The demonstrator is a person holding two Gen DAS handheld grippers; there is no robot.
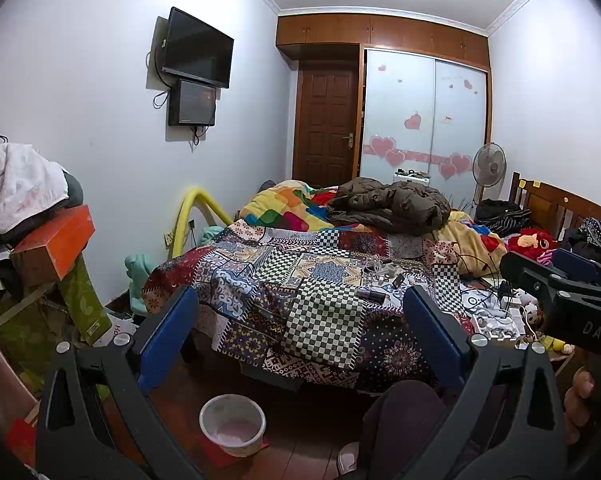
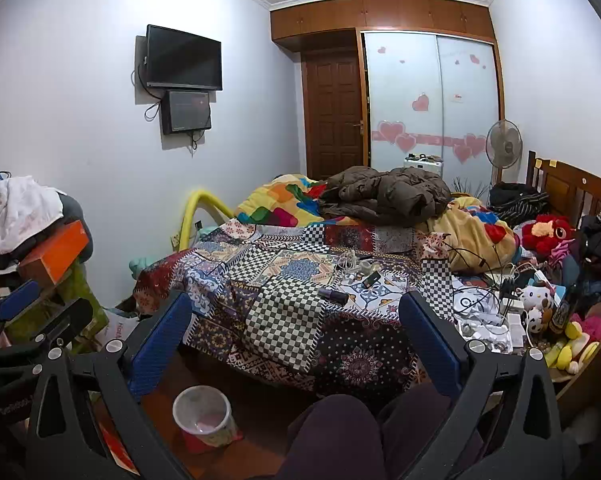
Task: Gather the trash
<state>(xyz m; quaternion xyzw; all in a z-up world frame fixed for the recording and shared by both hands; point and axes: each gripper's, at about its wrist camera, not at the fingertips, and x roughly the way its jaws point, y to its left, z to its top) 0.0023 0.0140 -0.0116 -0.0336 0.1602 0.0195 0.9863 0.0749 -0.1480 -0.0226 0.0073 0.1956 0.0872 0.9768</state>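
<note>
Two grippers point across a cluttered bedroom, both with blue-padded fingers spread wide and nothing between them. At far left, a heap of white cloth (image 1: 16, 188) slumps over an orange box (image 1: 54, 246) with flat glossy sides, propped on a green patterned carton (image 1: 84, 300). The left gripper (image 1: 300, 344) frames the near edge of the bed; its black plastic arms carry round silver bolts. Below it on the dark wooden floor stands the trash bin (image 1: 233, 424), a small round translucent tub with a pale rim and a pinkish bottom, sitting on a red mat (image 1: 220, 454); in the right wrist view the same bin (image 2: 204, 416) shows a patterned outer wall and looks nearly empty. It sits near the foot of the bed, between the fingers and the person's dark-trousered knee (image 1: 404, 412).

The bed is covered by a patchwork bedspread (image 1: 300, 280) of checkerboard, floral and paisley panels, flat and slightly wrinkled. Small items lie on it: a dark cylindrical tube (image 2: 334, 295), a tangle of white cable (image 2: 348, 264) and a little black object (image 2: 370, 279); which of these is trash I cannot tell. Farther back lies a puffy brown jacket (image 1: 392, 204) on a bright blocky blanket (image 1: 284, 208). The right gripper (image 2: 296, 340), likewise released, faces this spread. At right, a red plush toy (image 2: 548, 232) and a pile of chargers and white boxes (image 2: 496, 320) crowd the wooden headboard (image 2: 572, 188).
</note>
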